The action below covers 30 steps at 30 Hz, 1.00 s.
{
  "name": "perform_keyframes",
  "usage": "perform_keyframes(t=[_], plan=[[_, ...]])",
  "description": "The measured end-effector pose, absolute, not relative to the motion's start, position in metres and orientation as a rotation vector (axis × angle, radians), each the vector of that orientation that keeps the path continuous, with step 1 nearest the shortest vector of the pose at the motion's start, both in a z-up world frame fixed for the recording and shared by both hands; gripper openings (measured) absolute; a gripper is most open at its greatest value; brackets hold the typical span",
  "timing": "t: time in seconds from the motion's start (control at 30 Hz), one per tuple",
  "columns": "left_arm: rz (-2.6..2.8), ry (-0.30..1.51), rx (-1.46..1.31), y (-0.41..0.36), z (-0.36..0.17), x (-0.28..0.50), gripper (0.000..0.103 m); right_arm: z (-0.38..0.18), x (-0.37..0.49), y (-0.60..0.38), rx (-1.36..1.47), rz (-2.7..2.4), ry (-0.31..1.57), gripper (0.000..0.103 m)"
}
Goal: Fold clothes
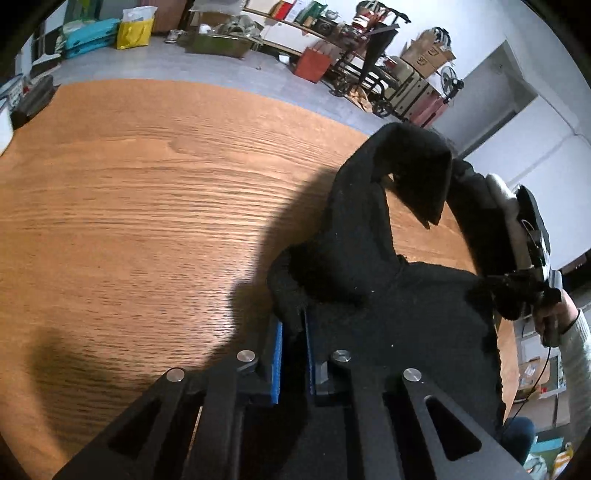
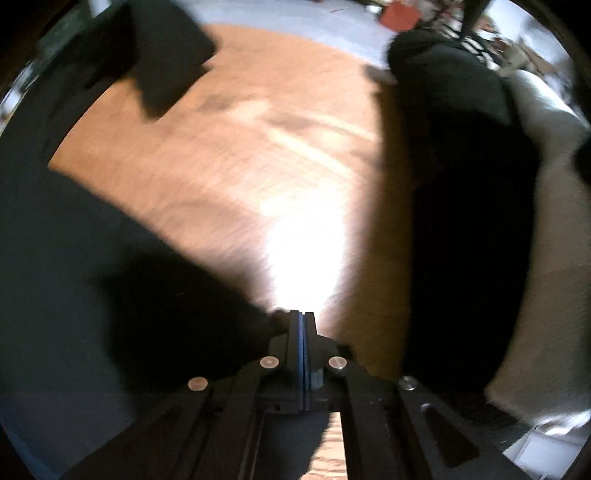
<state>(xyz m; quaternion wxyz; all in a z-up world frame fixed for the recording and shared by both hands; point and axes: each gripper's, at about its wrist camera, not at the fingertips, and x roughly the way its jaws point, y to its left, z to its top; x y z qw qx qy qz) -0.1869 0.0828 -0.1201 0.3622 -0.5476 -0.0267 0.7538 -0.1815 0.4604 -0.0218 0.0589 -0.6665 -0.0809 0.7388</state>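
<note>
A black garment [image 1: 369,258] lies bunched on the wooden table [image 1: 147,203], one sleeve arched up towards the far edge. My left gripper [image 1: 293,332] is shut on a fold of its near left edge, black cloth showing between the blue pads. In the same view my right gripper [image 1: 532,286] grips the garment's right edge, a person's hand [image 1: 554,317] in a white sleeve behind it. The right wrist view is blurred. There the right gripper [image 2: 303,315] has its pads pressed together, and the black garment [image 2: 92,277] reaches their tip from the left, over the table [image 2: 258,147].
Grey floor lies beyond the table's far edge, with a yellow bag [image 1: 135,31], a red bag [image 1: 312,64] and stacked boxes [image 1: 428,55]. A dark box [image 1: 35,98] sits at the table's left edge. White cloth [image 2: 546,221] fills the right side beside a dark shape [image 2: 461,166].
</note>
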Motion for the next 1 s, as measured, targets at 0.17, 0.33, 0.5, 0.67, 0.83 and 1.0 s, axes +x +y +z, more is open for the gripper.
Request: perform_keyframes(t=[0.17, 0.33, 0.5, 0.67, 0.83, 1.0], plan=[[1.954, -0.111, -1.446, 0.070, -0.123, -0.197, 0.010, -0.011, -0.173, 0.480, -2.018, 2.206, -0.177, 0.005], [1.949, -0.146, -1.462, 0.064, -0.124, -0.199, 0.011, 0.005, -0.157, 0.480, -2.045, 2.300, -0.011, 0.029], [1.978, -0.147, -1.490, 0.067, -0.131, -0.197, 0.016, 0.009, -0.158, 0.470, -2.052, 2.302, 0.009, 0.044], [1.950, -0.194, -1.489, 0.066, -0.134, -0.199, 0.029, -0.001, -0.153, 0.465, -2.075, 2.218, -0.004, 0.044], [1.936, -0.190, -1.466, 0.069, -0.131, -0.196, 0.054, 0.004, -0.148, 0.461, -2.122, 2.193, -0.032, 0.003], [2.010, -0.183, -1.448, 0.048, -0.112, -0.194, 0.056, 0.017, -0.146, 0.467, -1.971, 2.184, -0.098, 0.003]])
